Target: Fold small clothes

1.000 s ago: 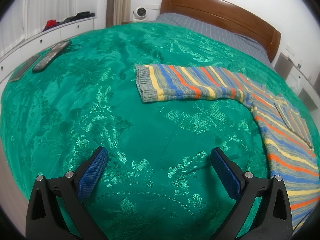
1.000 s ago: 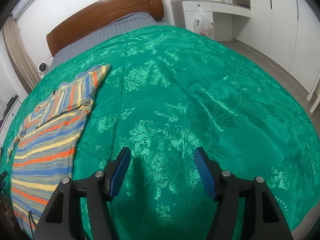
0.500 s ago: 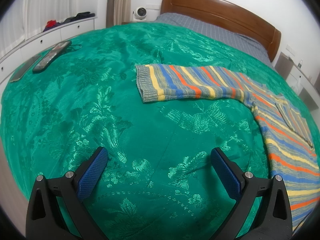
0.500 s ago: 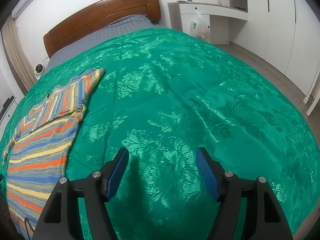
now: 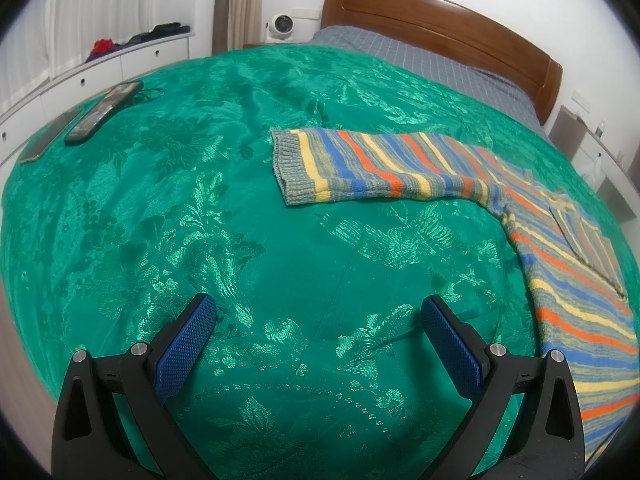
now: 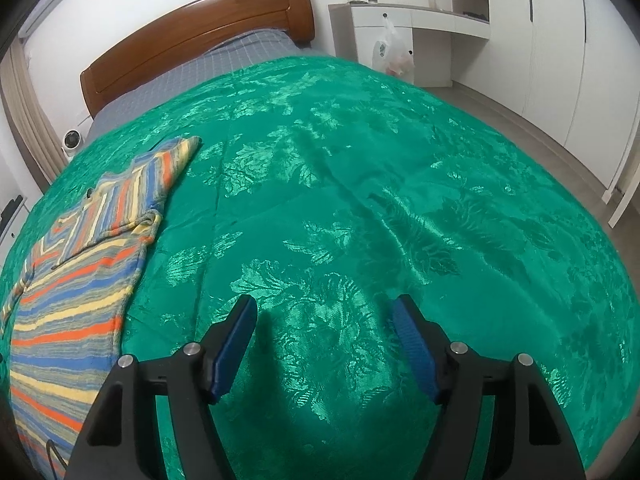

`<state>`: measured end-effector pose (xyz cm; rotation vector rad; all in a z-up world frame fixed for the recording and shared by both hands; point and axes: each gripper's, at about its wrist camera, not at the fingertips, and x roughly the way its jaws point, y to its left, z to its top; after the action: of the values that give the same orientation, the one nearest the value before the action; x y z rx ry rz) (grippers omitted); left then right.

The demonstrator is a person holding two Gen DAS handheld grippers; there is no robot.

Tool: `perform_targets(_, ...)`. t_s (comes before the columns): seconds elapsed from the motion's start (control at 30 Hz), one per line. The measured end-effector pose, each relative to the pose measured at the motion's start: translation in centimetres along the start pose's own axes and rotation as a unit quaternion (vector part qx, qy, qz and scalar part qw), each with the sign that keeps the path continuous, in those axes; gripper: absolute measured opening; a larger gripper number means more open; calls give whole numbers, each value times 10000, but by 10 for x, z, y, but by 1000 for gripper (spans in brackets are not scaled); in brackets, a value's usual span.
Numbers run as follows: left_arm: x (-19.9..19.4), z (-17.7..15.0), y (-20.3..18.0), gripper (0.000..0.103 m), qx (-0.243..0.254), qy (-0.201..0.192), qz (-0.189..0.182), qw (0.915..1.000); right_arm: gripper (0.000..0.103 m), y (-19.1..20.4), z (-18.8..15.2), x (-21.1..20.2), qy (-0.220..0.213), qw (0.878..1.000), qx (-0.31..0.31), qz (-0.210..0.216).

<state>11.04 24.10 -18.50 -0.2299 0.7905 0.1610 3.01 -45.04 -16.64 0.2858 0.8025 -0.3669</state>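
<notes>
A: Where is the stripy sweater (image 5: 400,168)?

B: Flat on the green bed cover (image 5: 200,220). One sleeve is folded in, I think.

A: And the grippers?

B: The left gripper (image 5: 318,316) and the right gripper (image 6: 324,316) are spread wide, holding nothing. Next, grab the long sleeve's cuff.

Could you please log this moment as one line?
left gripper: open, empty | right gripper: open, empty | sweater: flat on bedspread, one sleeve folded

Both grippers look like the same build: the left gripper (image 5: 318,310) and right gripper (image 6: 325,312) have matte black plastic arms with triangular cutouts, silver round screw heads at the joints, and blue pads (image 5: 185,345) with a fine knurled grid texture.
</notes>
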Motion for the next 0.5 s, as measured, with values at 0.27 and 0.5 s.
perform_targets(0.27, 0, 0, 0, 102, 4, 0, 5, 10000, 70, -3, -1, 0, 1, 10000, 11, -65)
perform_targets(0.5, 0, 0, 0, 102, 1, -1, 6, 10000, 70, -3, -1, -1, -24, 10000, 17, -58)
